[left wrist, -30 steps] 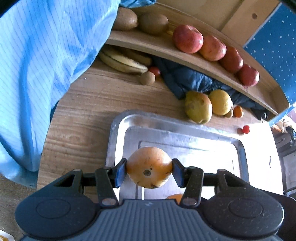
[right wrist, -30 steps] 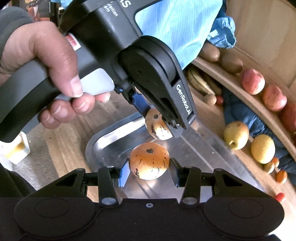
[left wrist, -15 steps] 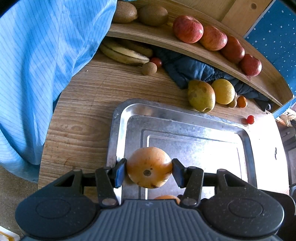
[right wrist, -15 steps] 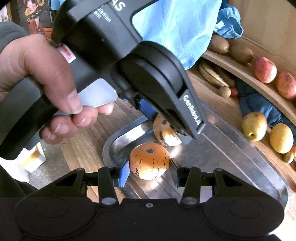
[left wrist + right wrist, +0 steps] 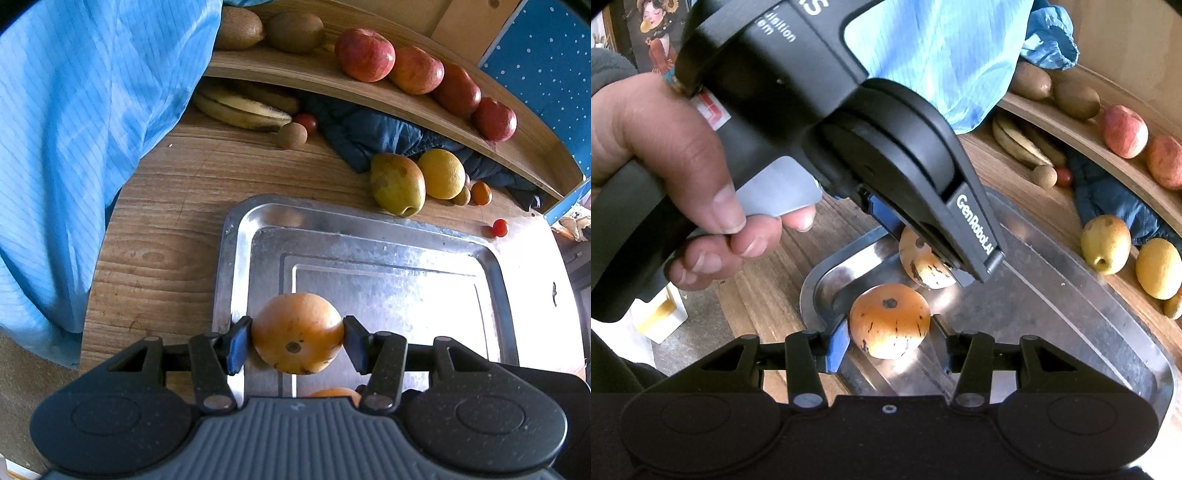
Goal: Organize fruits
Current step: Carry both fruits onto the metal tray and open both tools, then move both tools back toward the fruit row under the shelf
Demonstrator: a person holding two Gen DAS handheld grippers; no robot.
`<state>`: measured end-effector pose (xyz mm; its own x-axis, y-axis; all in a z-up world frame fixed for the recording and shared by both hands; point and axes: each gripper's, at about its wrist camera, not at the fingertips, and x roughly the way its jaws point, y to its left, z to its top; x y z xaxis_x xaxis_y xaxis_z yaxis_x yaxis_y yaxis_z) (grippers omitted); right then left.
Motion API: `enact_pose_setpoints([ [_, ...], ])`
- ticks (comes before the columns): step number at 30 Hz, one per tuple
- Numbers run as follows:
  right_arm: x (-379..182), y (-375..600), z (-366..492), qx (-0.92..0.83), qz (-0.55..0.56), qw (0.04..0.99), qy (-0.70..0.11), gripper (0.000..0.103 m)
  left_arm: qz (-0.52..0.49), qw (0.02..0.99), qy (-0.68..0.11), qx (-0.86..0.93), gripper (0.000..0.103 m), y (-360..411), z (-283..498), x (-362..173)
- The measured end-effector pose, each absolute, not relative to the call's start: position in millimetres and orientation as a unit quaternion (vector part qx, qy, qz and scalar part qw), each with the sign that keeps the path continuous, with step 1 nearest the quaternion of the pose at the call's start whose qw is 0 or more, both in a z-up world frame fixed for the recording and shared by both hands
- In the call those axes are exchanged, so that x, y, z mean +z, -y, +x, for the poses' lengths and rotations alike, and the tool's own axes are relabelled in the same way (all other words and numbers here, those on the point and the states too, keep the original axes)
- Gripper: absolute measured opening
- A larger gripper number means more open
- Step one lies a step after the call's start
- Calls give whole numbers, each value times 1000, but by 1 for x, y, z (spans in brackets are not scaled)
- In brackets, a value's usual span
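My left gripper is shut on a spotted orange over the near left part of the steel tray. In the right wrist view, a hand holds that left gripper, and its body partly hides its orange. My right gripper is shut on a second orange just above the tray's near left corner, close beside the first. A sliver of this second orange shows under the left gripper.
A curved wooden shelf at the back carries red apples and kiwis. On the table lie bananas, a pear, a lemon, cherry tomatoes and a dark cloth. Blue fabric hangs at the left.
Both grippers have drawn back toward the tray's near left corner, each still holding its orange. The fruits at the back now sit farther off.
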<state>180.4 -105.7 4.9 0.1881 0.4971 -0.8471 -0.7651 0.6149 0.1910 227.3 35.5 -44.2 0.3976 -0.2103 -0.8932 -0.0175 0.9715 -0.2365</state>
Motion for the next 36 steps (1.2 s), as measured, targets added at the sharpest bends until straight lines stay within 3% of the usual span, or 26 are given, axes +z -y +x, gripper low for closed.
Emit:
enact_pose_setpoints([
  [5, 4, 111, 180, 410, -133, 760, -487, 57, -98, 829, -547, -58, 61, -35, 222, -45],
  [24, 16, 157, 167, 361, -105, 786, -491, 89, -58, 849, -524, -34, 97, -30, 181, -10],
  [36, 19, 184, 151, 342, -115, 782, -507, 101, -6, 836, -549, -30, 102, -21, 139, -2],
])
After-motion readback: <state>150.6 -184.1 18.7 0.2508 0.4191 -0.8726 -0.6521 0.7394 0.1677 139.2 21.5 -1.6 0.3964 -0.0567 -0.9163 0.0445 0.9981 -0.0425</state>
